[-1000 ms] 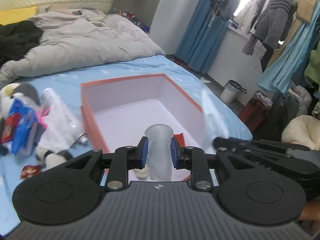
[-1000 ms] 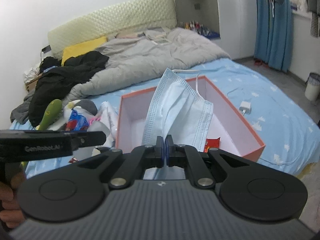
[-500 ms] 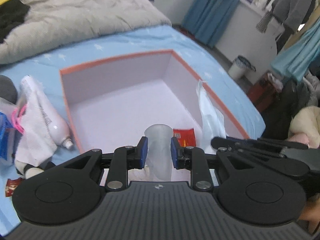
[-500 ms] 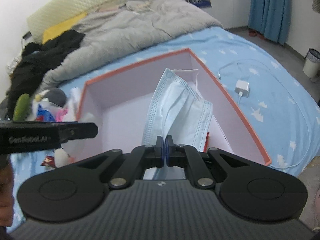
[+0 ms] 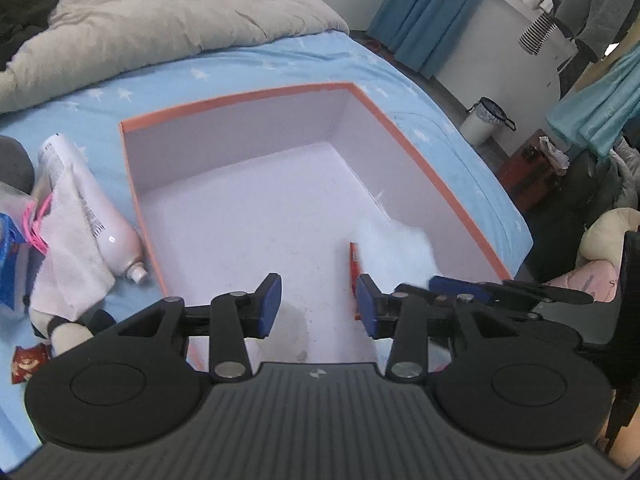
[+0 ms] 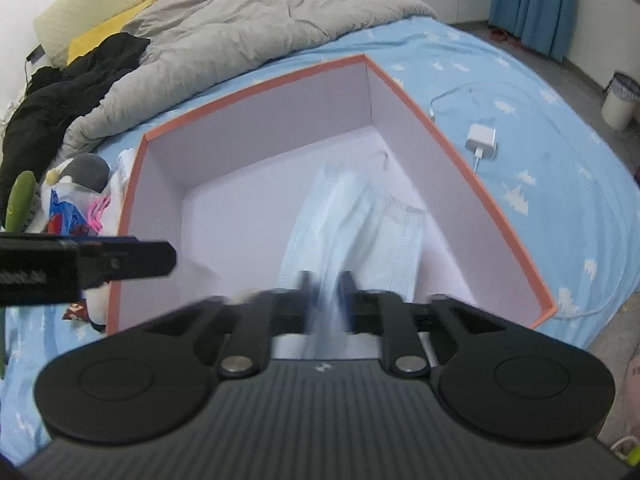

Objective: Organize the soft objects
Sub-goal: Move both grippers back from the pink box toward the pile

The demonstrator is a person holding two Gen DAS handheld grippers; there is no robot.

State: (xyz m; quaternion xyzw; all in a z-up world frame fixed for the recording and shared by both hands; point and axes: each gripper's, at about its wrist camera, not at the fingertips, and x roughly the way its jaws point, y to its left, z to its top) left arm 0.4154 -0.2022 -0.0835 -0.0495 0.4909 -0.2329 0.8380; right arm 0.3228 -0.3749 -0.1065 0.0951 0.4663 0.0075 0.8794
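An orange-rimmed box with a pale inside lies open on the blue bed; it also shows in the right wrist view. My left gripper is open over its near end, and a translucent soft piece lies blurred just below the fingers. My right gripper is blurred with its jaws slightly apart, and the blue face mask slips down between them into the box. The mask shows as a white blur in the left wrist view, beside a red packet.
Left of the box lie a white tube, a white cloth, a blue packet and a penguin plush. A grey duvet covers the far bed. A charger with cable lies right of the box.
Both grippers moved down over the box. My left gripper opened and let go of the translucent piece. My right gripper's jaws parted and the mask is dropping into the box.
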